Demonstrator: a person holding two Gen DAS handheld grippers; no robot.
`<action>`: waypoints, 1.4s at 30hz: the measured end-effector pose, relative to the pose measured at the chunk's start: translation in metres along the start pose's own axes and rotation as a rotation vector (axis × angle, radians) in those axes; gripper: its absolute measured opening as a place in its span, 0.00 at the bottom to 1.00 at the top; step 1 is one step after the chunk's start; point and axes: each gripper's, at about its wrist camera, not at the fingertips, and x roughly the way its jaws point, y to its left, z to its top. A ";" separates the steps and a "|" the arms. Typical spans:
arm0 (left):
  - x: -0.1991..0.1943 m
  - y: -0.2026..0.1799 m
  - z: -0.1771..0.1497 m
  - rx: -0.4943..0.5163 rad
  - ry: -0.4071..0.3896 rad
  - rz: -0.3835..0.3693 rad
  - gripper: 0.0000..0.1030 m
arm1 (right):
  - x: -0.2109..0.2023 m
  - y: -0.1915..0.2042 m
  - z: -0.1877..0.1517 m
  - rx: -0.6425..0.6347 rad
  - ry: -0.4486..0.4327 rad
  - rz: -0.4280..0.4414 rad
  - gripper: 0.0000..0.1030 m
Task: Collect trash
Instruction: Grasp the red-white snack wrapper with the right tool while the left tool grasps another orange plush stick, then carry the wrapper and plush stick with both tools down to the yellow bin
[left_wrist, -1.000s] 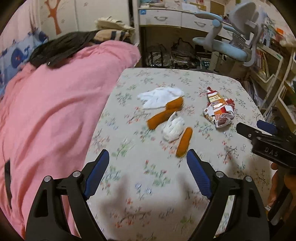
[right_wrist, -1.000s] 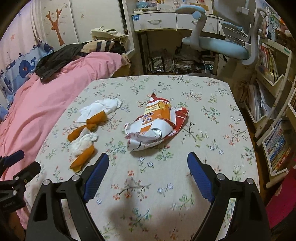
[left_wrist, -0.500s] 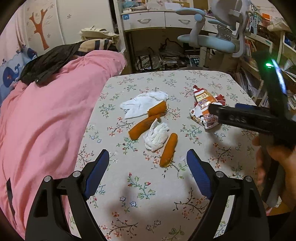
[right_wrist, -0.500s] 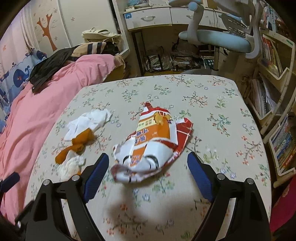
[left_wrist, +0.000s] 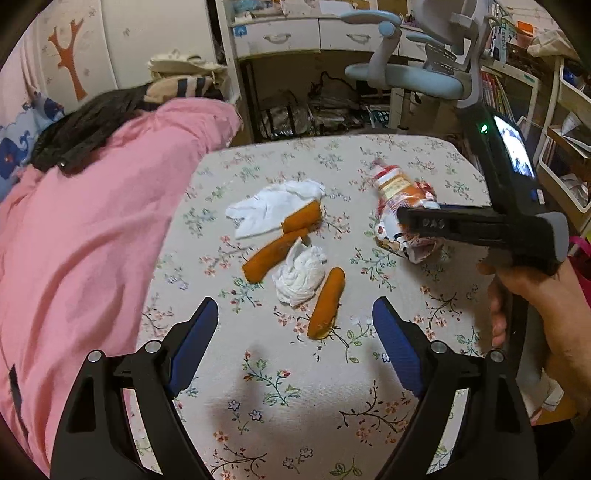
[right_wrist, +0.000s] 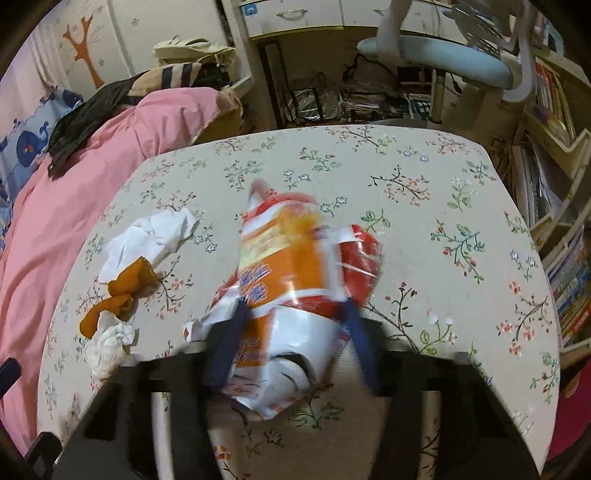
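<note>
A crumpled red, orange and white snack bag (right_wrist: 288, 266) lies on the floral tablecloth (right_wrist: 443, 206). My right gripper (right_wrist: 294, 308) has its blurred blue pads on both sides of the bag, and the jaws are closing on it. The left wrist view shows that gripper (left_wrist: 406, 221) from the side, over the bag (left_wrist: 399, 192), held by a hand (left_wrist: 535, 306). My left gripper (left_wrist: 295, 306) is open, just short of an orange scrap (left_wrist: 327, 302) and a crumpled tissue (left_wrist: 301, 273). Two more orange scraps (left_wrist: 273, 253) and a flat tissue (left_wrist: 273, 210) lie beyond.
A pink duvet (left_wrist: 92, 221) covers the bed against the table's left edge. Behind the table stand a pale blue office chair (left_wrist: 406, 74) and a desk with drawers (left_wrist: 277, 37). Bookshelves (right_wrist: 561, 258) line the right side.
My right gripper has moved forward over the snack bag and its jaws have closed in on it, crumpling it. It now reaches well into the left wrist view. The left gripper stays open, slightly nearer the scraps.
</note>
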 end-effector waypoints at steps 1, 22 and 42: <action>0.002 0.005 0.001 -0.011 0.012 -0.010 0.80 | -0.002 -0.002 0.001 0.002 0.000 0.010 0.33; 0.067 -0.016 0.001 -0.026 0.130 -0.092 0.33 | -0.034 -0.049 -0.016 0.044 0.038 0.102 0.22; -0.002 0.004 -0.025 -0.107 0.036 -0.083 0.15 | -0.083 -0.025 -0.047 0.067 -0.002 0.201 0.22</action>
